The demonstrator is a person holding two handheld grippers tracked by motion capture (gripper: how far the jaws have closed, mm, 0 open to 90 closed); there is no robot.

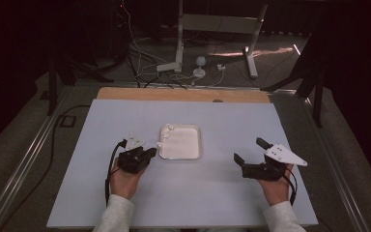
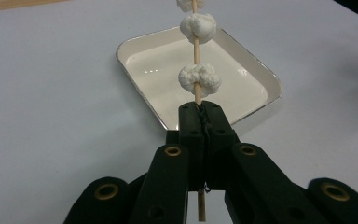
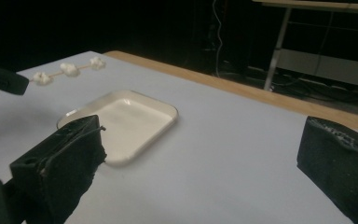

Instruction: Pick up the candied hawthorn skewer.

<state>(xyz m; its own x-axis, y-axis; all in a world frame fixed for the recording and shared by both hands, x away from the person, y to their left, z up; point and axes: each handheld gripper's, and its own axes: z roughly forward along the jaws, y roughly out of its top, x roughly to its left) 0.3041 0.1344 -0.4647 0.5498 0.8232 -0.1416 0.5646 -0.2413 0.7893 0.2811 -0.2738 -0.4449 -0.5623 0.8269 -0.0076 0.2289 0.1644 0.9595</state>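
Left gripper view: skewer [image 2: 196,51] clamped, apparently.

The high view looks forward and down from above the near edge of the pale grey bench [image 1: 232,193]. Each gripper view looks low and close along its own black fingers. All three share the shallow white rectangular tray [image 1: 181,141] [image 2: 158,60] [image 3: 130,116] at mid-frame.

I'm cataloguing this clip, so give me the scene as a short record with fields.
left gripper: shut on skewer
skewer: thin wooden stick with three white marshmallows, held over the tray
marshmallows: spaced along the stick
tray: white, shallow, nothing in it, mid-table
right gripper: jaws wide apart, holding nothing, right of the tray
table: pale surface
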